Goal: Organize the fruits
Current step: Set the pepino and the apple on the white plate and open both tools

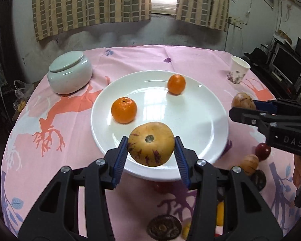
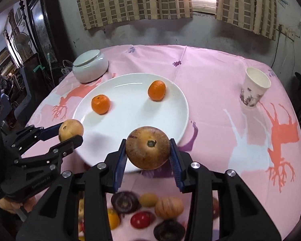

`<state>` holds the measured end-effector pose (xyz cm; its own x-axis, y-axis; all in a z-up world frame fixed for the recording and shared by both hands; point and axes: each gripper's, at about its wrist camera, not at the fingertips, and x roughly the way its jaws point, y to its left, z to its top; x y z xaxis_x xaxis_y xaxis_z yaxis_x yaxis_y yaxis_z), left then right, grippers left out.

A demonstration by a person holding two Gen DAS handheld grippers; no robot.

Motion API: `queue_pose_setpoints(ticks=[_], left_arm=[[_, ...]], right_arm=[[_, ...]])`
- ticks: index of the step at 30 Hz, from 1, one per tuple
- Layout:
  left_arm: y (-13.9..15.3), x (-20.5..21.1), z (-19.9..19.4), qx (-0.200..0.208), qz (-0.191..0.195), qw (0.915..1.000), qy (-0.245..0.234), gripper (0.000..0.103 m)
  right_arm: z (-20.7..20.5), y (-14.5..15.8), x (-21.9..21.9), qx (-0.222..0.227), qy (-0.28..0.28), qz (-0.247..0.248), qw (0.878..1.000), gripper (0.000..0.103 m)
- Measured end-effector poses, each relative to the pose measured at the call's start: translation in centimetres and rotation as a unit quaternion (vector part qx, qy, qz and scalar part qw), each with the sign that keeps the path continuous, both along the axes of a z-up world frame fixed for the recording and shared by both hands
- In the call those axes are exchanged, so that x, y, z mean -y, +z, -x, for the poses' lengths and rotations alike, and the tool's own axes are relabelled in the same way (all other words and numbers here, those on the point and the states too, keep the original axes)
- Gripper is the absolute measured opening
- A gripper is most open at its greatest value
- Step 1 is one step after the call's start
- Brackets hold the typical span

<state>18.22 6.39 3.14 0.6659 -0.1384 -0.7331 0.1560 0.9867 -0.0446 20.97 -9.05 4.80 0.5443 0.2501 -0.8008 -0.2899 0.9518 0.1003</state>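
Note:
My left gripper (image 1: pixel 151 151) is shut on a tan fruit with purple streaks (image 1: pixel 151 143), held over the near rim of the white plate (image 1: pixel 210 104). My right gripper (image 2: pixel 148 153) is shut on a browner round fruit (image 2: pixel 148 147) above the plate's (image 2: pixel 170 116) near right edge. Each gripper shows in the other's view: the right one (image 1: pixel 243 107) with its fruit (image 1: pixel 242 100) at the plate's right, the left one (image 2: pixel 71 133) with its fruit (image 2: pixel 70 129) at the plate's left. Two oranges lie on the plate (image 1: pixel 124 110) (image 1: pixel 176 84).
Several loose fruits, tan, red, dark purple and yellow (image 2: pixel 168 207), lie on the pink tablecloth near the front edge. A lidded white jar (image 1: pixel 70 72) stands behind the plate on the left. A paper cup (image 1: pixel 238 72) stands at the far right.

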Motion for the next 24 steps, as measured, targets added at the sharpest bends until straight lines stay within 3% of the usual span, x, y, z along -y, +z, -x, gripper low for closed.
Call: queue_pose_setpoints(ticks=[6,11,14,15,18,24], left_arm=[[-2.2,-1.3,-3.3,-0.021,-0.01,0.9996,0.019,0.047],[-2.8,-1.3,-4.3,-0.012,-0.019,0.9992,0.033,0.048],[-2.0,-1.3,-4.2,0.005,-0.028,0.9981,0.054,0.075],[-1.4,-1.5,-3.9,0.015,-0.025,0.9977,0.062,0.083],[0.4,-1.7,-2.5,0.037,-0.017,0.9971,0.064,0.087],[3.2,-2.1,1.9,0.062,-0.007,0.9958,0.067,0.096]], right_arm=[[-6.5,-3.9,-2.0,-0.035,-0.025,0.049,0.998,0.041],[-8.4,-5.6,-1.9,-0.056,-0.03,0.055,0.996,0.043],[-7.8,-4.5,-1.2,-0.024,-0.059,0.05,0.997,0.064],[-7.5,-3.8,-1.0,-0.008,-0.067,0.047,0.997,0.064],[-5.4,-1.3,-0.1,0.031,-0.063,0.028,0.997,0.064],[-0.5,1.8,2.8,0.042,-0.059,-0.013,0.997,0.064]])
